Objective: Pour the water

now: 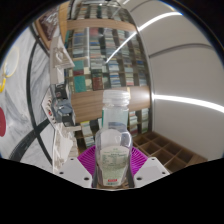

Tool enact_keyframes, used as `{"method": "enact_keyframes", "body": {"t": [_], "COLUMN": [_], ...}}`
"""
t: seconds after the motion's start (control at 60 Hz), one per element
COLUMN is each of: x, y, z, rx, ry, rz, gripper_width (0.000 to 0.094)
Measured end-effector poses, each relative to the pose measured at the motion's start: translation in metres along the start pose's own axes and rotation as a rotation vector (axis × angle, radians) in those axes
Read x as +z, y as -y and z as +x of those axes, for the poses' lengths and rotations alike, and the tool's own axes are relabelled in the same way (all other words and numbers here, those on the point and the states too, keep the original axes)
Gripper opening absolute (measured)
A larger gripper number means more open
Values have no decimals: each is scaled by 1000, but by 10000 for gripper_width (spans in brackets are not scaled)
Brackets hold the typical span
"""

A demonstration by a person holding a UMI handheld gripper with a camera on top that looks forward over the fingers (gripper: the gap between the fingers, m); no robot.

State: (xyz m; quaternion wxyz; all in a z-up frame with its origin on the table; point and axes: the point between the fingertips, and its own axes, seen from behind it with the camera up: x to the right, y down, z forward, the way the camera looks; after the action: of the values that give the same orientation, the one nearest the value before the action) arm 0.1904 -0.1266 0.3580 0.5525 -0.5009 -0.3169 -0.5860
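— So what's nearest the camera?
— The gripper [112, 172], with its two fingers coming up from below and the magenta pads [88, 158] on their inner faces. They are pinching a clear plastic bottle [114, 140] between them, one pad pressed to each side of its lower body.
— How does the bottle stand?
— Upright between the fingers, with a red-and-white label low on it, partly hidden down by the fingertips. Its white cap [117, 99] is on top. I can't tell how much water is in it.
— And just past that?
— Off to the left of the bottle, a tall clear container [58, 85] rises and leans, with something dark and metallic near its lower part. What that dark part is, I can't make out.
— Farther back?
— Behind the bottle stands a wooden shelf unit [100, 50] packed with rows of small colourful items. Lower down, to the right of the bottle, there's a wooden grid of open compartments [165, 150]. Beyond that, a pale wall [185, 70] curves up and away
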Motion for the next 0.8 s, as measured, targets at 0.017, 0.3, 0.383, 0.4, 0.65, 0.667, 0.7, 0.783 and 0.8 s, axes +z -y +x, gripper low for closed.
{"method": "enact_keyframes", "body": {"t": [0.017, 0.3, 0.383, 0.4, 0.65, 0.667, 0.7, 0.783, 0.8], "x": [-1, -21, -28, -30, -49, -49, -51, -49, -50], "y": [11, 165, 185, 189, 210, 209, 214, 206, 206], "z": [-3, -111, -144, -149, -149, -145, -131, -94, -91], "rx": [-35, -704, -858, -877, -790, -765, -680, -349, -268], "ry": [1, -21, -17, -17, -20, -21, -4, 61, 72], "rz": [18, 353, 425, 438, 532, 529, 521, 460, 438], "gripper_width": [411, 411, 411, 412, 412, 412, 413, 411, 412]}}
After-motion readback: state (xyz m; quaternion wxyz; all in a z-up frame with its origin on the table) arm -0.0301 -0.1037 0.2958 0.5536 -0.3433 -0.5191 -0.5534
